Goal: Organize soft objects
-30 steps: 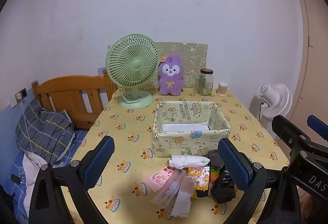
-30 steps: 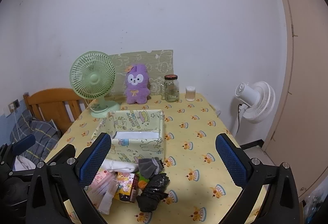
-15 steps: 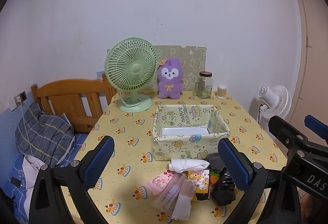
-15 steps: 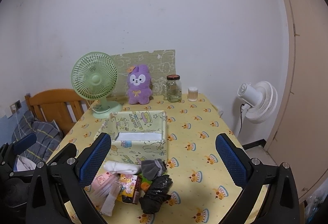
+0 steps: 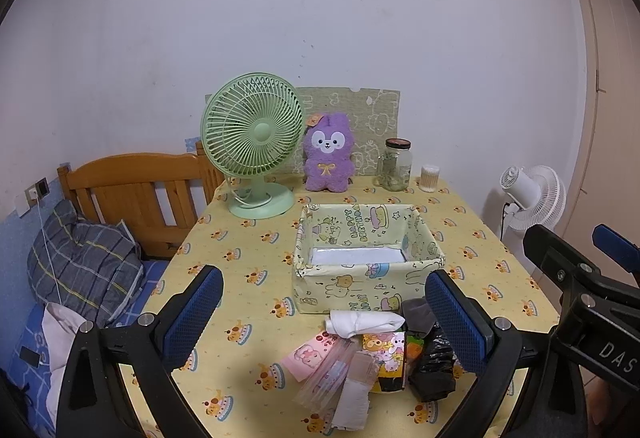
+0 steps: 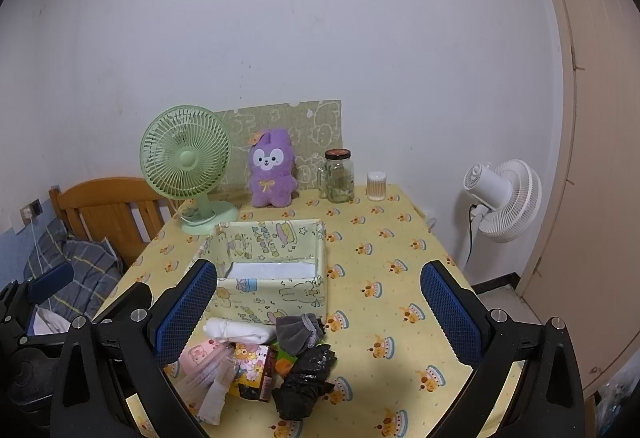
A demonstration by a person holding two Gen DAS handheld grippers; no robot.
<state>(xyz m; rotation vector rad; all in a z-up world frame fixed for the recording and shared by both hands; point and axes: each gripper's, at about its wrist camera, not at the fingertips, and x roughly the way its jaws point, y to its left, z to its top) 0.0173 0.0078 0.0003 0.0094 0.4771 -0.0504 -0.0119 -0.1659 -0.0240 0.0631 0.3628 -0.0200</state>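
A pile of soft things lies at the table's near edge: a rolled white cloth point(image 5: 362, 322), a grey sock point(image 6: 298, 330), a black plastic bag point(image 5: 434, 370), clear and pink packets point(image 5: 332, 370) and a cartoon-print pouch point(image 5: 386, 354). Behind the pile stands an open cartoon-print fabric box point(image 5: 366, 262), also in the right wrist view point(image 6: 272, 266). My left gripper point(image 5: 324, 314) is open and empty above the pile. My right gripper point(image 6: 318, 312) is open and empty, to the right of the left one.
At the back of the yellow tablecloth point(image 5: 248, 278) stand a green desk fan point(image 5: 254, 153), a purple plush point(image 5: 328, 157), a glass jar point(image 5: 396, 165) and a cotton-swab tub point(image 5: 430, 177). A wooden bed frame point(image 5: 132, 189) is left. A white floor fan point(image 6: 502, 197) is right.
Both grippers have tilted down and drawn back slightly, so the table and pile sit lower in the views. Nothing on the table has moved.
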